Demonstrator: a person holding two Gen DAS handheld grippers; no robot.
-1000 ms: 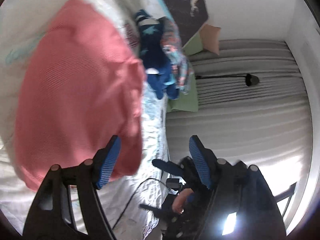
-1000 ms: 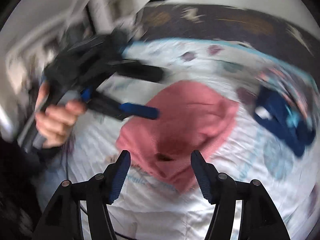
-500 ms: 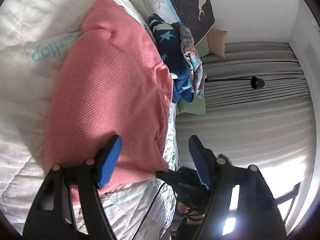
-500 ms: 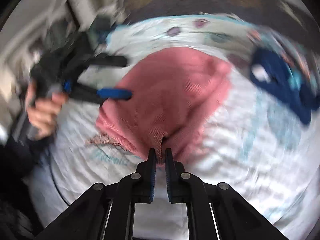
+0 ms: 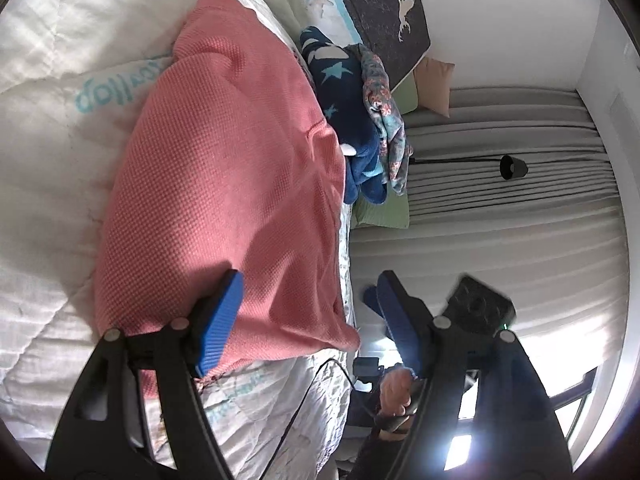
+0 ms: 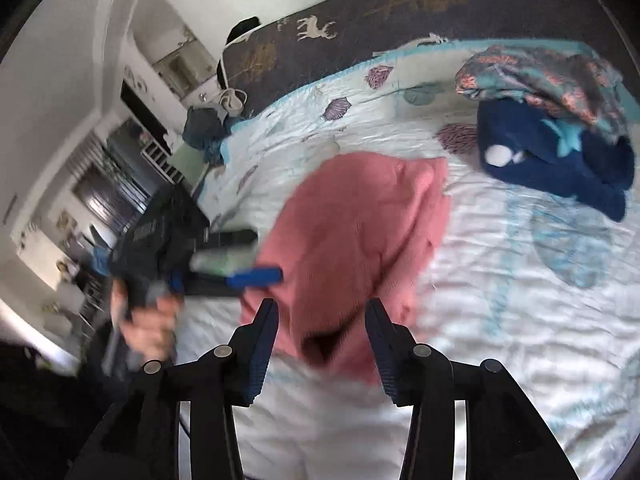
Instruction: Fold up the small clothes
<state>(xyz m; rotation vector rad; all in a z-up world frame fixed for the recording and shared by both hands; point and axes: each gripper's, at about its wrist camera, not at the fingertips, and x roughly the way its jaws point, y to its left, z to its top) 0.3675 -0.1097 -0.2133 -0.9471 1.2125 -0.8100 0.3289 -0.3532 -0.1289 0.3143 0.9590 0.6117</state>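
Half a second back the right tongs point(image 6: 320, 344) were pinched on the near hem of the pink knit garment point(image 6: 352, 248); their jaws have just been opening and now stand apart with the hem low between them, the pads not pressing it. In the right wrist view, going from the left, a hand point(image 6: 144, 320) grips the left tongs point(image 6: 256, 256) at mid-left, blurred, its blue pad point(image 6: 256, 274) at the garment's left edge. The garment lies at centre frame on the white quilted bed point(image 6: 520, 280), a lumpy waffle-textured heap with a fold running up its middle and a dark opening at the near hem. At upper right, apart from it, lie a navy star-print piece point(image 6: 560, 160) and a floral teal cloth point(image 6: 540, 76), touching each other.

In the left wrist view the garment point(image 5: 224, 184) fills the centre-left, draped over the bed point(image 5: 52, 152). The left tongs point(image 5: 308, 316) stand wide, the left pad point(image 5: 218, 320) over the garment's lower corner, the other past the bed edge; nothing is gripped. Grey curtains point(image 5: 500, 208) fill the right.
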